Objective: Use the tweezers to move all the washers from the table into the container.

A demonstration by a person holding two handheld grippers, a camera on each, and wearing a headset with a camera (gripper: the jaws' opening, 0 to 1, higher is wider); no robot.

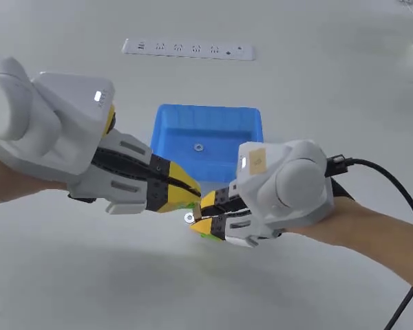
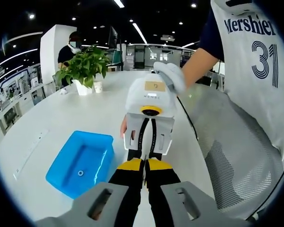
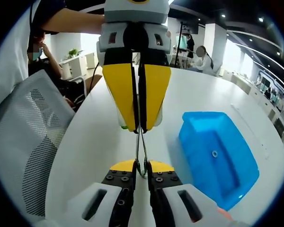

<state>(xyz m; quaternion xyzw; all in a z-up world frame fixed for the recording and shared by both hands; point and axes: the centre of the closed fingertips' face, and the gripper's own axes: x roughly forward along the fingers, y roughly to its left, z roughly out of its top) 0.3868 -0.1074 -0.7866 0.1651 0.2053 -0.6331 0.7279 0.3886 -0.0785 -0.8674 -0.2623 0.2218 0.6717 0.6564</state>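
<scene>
My left gripper (image 3: 138,126) and right gripper (image 3: 141,166) nose to nose, both clamped on the tweezers (image 3: 141,147), lengthwise between them.

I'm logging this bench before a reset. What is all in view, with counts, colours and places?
container: 1, blue, on the table beyond the grippers
washer: 1, silvery, on the container's floor
tweezers: 1, metal, between the two grippers
power strip: 1, white, far side of the table
potted plant: 1, green in a white pot, far end of the table
mesh chair: 1, grey, beside the table
cable: 1, black, trailing from the right gripper
table: 1, white
left gripper: 1, white with yellow jaws, shut on the tweezers
right gripper: 1, same colours, shut on the tweezers
</scene>
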